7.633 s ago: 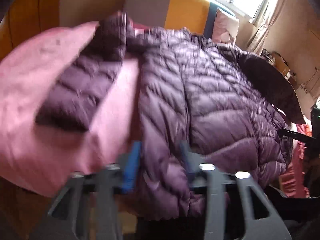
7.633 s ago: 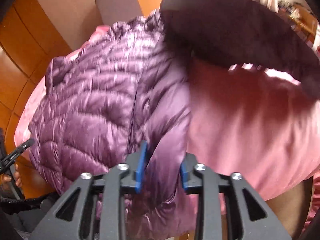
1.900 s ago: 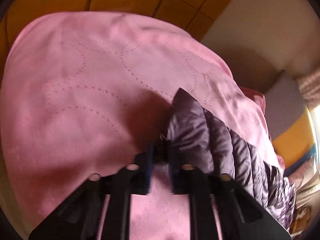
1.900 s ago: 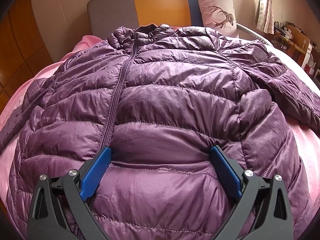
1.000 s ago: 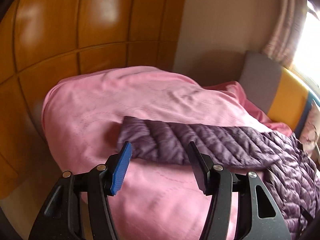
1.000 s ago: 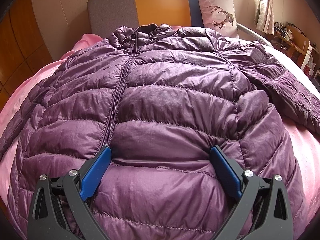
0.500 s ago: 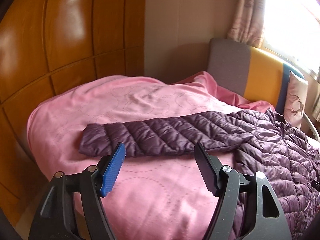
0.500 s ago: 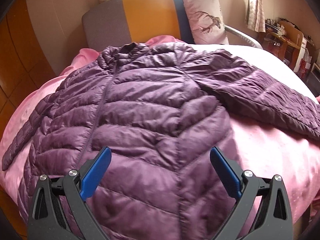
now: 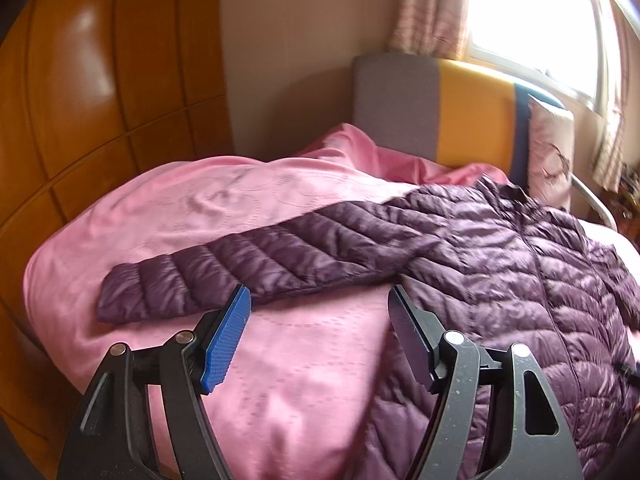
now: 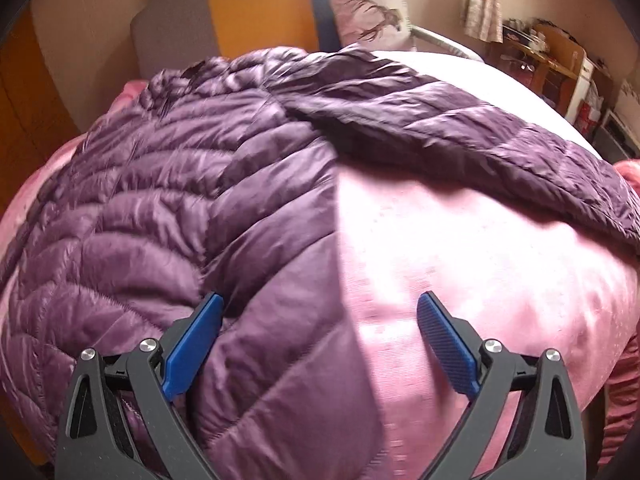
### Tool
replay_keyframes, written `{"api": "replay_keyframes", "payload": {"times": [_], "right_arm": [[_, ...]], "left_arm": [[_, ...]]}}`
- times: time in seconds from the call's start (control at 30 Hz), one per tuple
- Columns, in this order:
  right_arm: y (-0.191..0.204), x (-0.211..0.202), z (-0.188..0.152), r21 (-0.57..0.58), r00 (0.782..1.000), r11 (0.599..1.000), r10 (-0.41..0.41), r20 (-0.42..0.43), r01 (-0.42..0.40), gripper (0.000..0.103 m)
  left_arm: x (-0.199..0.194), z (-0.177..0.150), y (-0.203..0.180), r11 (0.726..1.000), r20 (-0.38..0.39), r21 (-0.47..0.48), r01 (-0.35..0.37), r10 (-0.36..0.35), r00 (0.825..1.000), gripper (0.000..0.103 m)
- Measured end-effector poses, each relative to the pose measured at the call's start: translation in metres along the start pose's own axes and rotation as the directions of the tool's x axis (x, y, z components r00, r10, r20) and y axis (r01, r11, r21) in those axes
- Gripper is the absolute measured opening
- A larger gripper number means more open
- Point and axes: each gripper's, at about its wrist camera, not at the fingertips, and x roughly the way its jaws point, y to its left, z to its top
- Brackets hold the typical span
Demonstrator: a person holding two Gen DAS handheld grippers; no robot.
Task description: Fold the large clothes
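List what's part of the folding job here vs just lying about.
Job:
- purple jacket, spread flat with both sleeves out
- pink blanket under it
- left gripper, open, holding nothing
- right gripper, open over the jacket's side edge

Lying about:
- deer pillow
- headboard
- curtains
- cluttered shelf

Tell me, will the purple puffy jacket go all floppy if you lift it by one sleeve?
Probably floppy: the jacket lies limp, its sleeve flat on the pink bedspread. Likely light, being puffy quilting. Its shiny fabric may slip.
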Motion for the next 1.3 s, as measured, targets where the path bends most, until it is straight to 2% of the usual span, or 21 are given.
{"api": "replay_keyframes", "payload": {"times": [0.1,0.13,0.23,0.3,0.47,0.63,0.7,0.8,0.87,0.97,1.03,1.17,1.3], "right_arm": [[-0.046,-0.010,0.008,0.171,0.998,0.984,0.036,0.042,-0.042,0.096],[-0.066,-0.012,0.010,0.249,0.997,0.967,0.047,0.059,-0.060,0.096],[-0.126,-0.014,0.015,0.460,0.992,0.881,0.061,0.114,-0.107,0.096],[-0.158,-0.014,0.018,0.559,0.988,0.822,0.035,0.148,-0.113,0.096],[-0.219,-0.007,0.030,0.706,0.980,0.693,-0.002,0.201,-0.143,0.092],[-0.246,-0.002,0.046,0.762,0.972,0.625,-0.023,0.234,-0.169,0.091],[-0.252,0.000,0.052,0.773,0.971,0.611,-0.032,0.239,-0.170,0.085],[-0.261,0.005,0.059,0.785,0.972,0.598,-0.038,0.230,-0.162,0.065],[-0.267,0.008,0.063,0.792,0.974,0.589,-0.033,0.224,-0.162,0.037],[-0.271,0.005,0.072,0.784,0.974,0.599,-0.026,0.226,-0.166,0.021],[-0.263,-0.006,0.083,0.749,0.970,0.642,-0.030,0.242,-0.166,0.018],[-0.220,-0.030,0.119,0.610,0.958,0.773,-0.009,0.285,-0.174,0.014],[-0.141,-0.036,0.163,0.397,0.954,0.900,0.061,0.293,-0.179,0.013]], "left_arm": [[0.002,-0.003,-0.025,0.998,-0.004,0.059,0.024,-0.024,1.000,0.072],[0.002,-0.004,-0.032,0.997,-0.005,0.070,0.032,-0.032,0.999,0.077],[0.004,-0.006,-0.051,0.993,-0.013,0.107,0.058,-0.057,0.998,0.078],[0.006,-0.008,-0.063,0.989,-0.024,0.131,0.074,-0.071,0.997,0.078],[0.008,-0.012,-0.087,0.978,-0.046,0.178,0.106,-0.099,0.994,0.078],[0.012,-0.016,-0.103,0.971,-0.069,0.205,0.126,-0.114,0.991,0.078],[0.013,-0.018,-0.108,0.967,-0.076,0.217,0.131,-0.117,0.990,0.078],[0.015,-0.020,-0.113,0.964,-0.084,0.228,0.136,-0.119,0.989,0.078],[0.018,-0.021,-0.115,0.962,-0.092,0.233,0.139,-0.121,0.988,0.078],[0.021,-0.023,-0.117,0.960,-0.103,0.239,0.145,-0.124,0.987,0.078],[0.025,-0.025,-0.118,0.960,-0.120,0.234,0.154,-0.129,0.984,0.078],[0.036,-0.031,-0.118,0.960,-0.173,0.203,0.191,-0.157,0.972,0.078],[0.046,-0.037,-0.114,0.961,-0.226,0.150,0.232,-0.195,0.954,0.078]]}}
